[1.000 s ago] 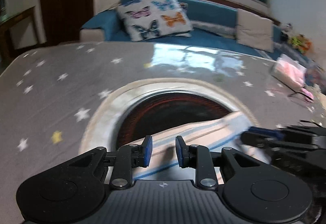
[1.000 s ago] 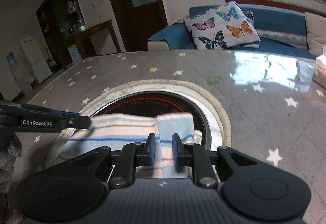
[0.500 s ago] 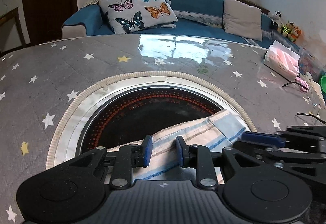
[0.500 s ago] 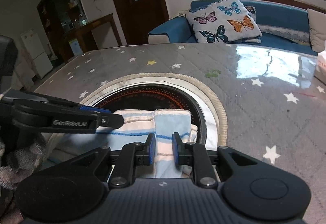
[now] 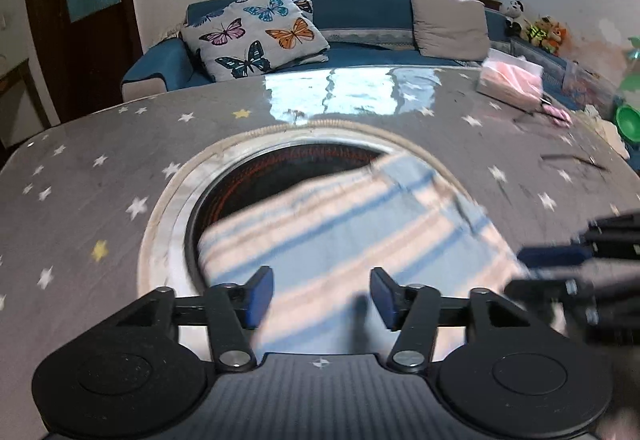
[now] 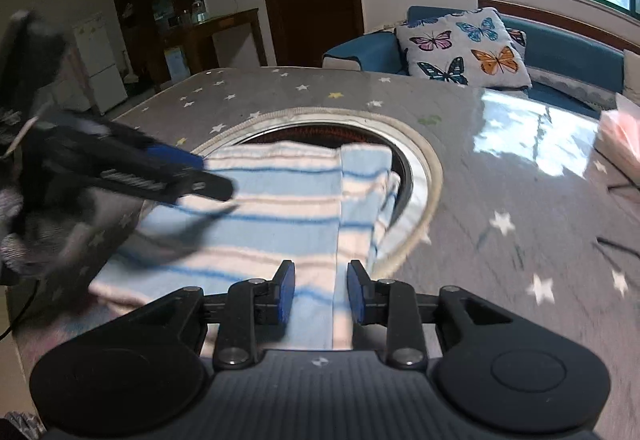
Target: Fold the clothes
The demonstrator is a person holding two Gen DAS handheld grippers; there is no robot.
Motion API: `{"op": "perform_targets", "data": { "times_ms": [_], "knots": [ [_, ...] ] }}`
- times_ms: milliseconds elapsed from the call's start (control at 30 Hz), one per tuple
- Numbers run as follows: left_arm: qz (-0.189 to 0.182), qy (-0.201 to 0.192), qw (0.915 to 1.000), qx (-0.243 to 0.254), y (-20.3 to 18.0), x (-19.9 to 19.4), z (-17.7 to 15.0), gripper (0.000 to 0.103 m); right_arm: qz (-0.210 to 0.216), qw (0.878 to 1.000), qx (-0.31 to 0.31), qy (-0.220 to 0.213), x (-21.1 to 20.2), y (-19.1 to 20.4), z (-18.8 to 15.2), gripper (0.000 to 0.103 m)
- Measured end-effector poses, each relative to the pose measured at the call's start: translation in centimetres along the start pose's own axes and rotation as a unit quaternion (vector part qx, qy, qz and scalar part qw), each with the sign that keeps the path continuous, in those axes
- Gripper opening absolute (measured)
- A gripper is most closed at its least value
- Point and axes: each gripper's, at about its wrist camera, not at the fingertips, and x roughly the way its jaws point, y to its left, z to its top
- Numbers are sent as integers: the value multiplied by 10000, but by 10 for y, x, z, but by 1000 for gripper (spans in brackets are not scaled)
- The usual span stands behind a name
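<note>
A folded cloth (image 5: 340,224) with light blue, white and pink stripes lies flat over the round recess (image 5: 300,164) in the grey star-print table (image 5: 100,200). My left gripper (image 5: 321,280) hovers over the cloth's near edge. Its jaws are opening wide and the pads stand clear of the fabric. My right gripper (image 6: 320,272) is over the cloth (image 6: 280,208) near its folded right strip, jaws opening too, with cloth showing in the gap but not pinched. Each gripper shows blurred in the other's view: the right gripper (image 5: 532,270) and the left gripper (image 6: 200,172).
A pink tissue pack (image 5: 510,82) and a green bowl (image 5: 628,120) sit at the table's far right. Thin dark cables (image 5: 572,160) lie on the right side. Behind the table is a blue sofa with a butterfly pillow (image 5: 256,32).
Both grippers' jaws have spread apart and let go of the cloth, which now lies flat and wider across the recess. Both hands have shifted sideways, and the views are blurred.
</note>
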Motion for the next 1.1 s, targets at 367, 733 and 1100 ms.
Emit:
{"op": "perform_targets", "data": {
  "times_ms": [367,733,1100],
  "knots": [
    [403,-246,9957,801,-21,-56,-71,86,-34,9990,439,-66,-14,-7,-25,31],
    [985,-102,9931,629,-15,-49,-93,87,-133,9984,535,-90,-15,-3,-30,37],
    [1148,-161,9930,230,-6,-58,-97,78,-90,9976,661,-175,-24,3,-36,38]
  ]
}}
